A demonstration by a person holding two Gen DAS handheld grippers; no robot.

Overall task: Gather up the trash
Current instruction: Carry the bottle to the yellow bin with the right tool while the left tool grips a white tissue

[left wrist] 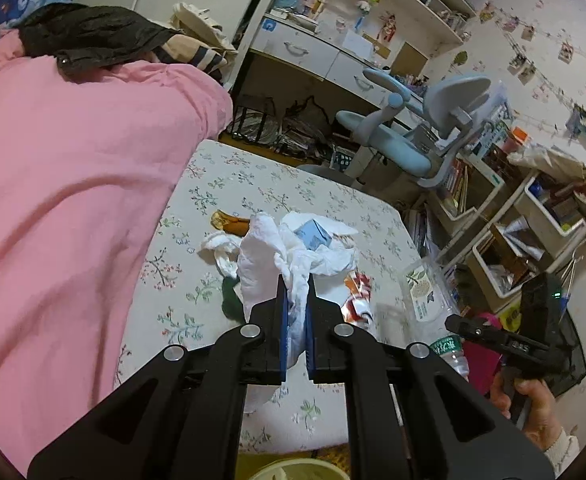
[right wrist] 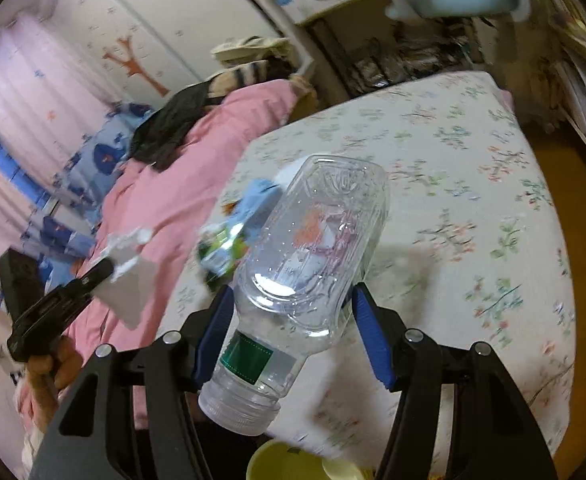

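Tissue (left wrist: 289, 264) was pinched in the shut left gripper (left wrist: 296, 312), lifted just above the bed (left wrist: 333, 184), bin (left wrist: 293, 472) rim below the jaws. Right view: bottle (right wrist: 313, 248) was clamped crosswise in the half-wide right gripper (right wrist: 293, 320), cap toward the bin (right wrist: 293, 464), base toward the bed (right wrist: 473, 160).

Bottle (right wrist: 317, 248): you see clear, glossy plastic between the right hand-held gripper (right wrist: 293, 300) pads.
Tissue (left wrist: 289, 264): soft, crumpled white paper in your left hand-held gripper (left wrist: 296, 284).
Bedsheet (left wrist: 293, 184): matt floral cloth beyond.
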